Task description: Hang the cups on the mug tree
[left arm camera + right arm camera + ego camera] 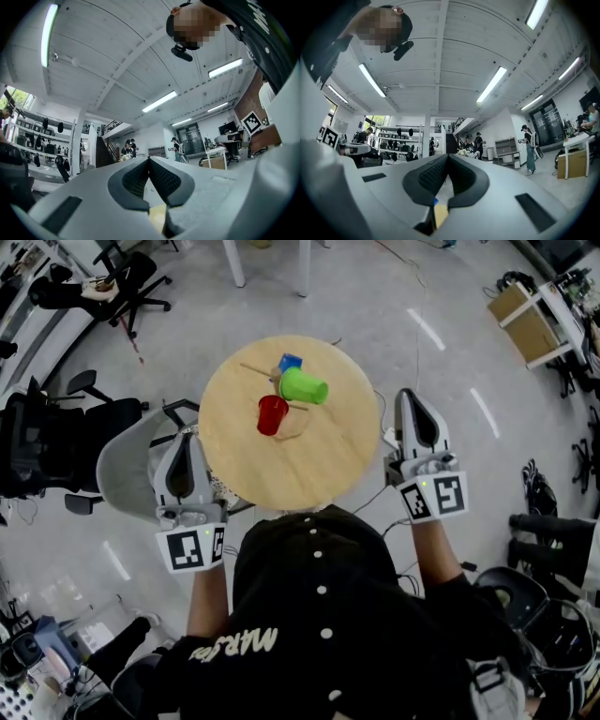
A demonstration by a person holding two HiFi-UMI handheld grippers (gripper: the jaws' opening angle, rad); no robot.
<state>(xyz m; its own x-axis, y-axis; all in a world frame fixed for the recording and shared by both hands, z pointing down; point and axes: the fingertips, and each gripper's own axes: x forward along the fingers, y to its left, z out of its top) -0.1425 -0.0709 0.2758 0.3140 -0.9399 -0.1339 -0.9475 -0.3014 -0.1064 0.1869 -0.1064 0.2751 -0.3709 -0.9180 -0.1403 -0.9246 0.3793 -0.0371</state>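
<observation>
On the round wooden table [319,460] a red cup [272,414], a green cup [303,386] and a blue cup [290,363] cluster around the thin wooden pegs of the mug tree [255,369]. From above I cannot tell whether the cups hang on it or rest on the table. My left gripper [185,442] [149,159] is held off the table's left edge, its jaws shut with nothing in them. My right gripper [413,397] [448,155] is off the right edge, also shut and empty. Both gripper views point up at the ceiling.
A grey chair [127,465] stands close by the left gripper, with black office chairs [37,442] further left. Cables run over the floor near the right gripper. A wooden shelf unit [530,320] is at the far right. People stand in the distance.
</observation>
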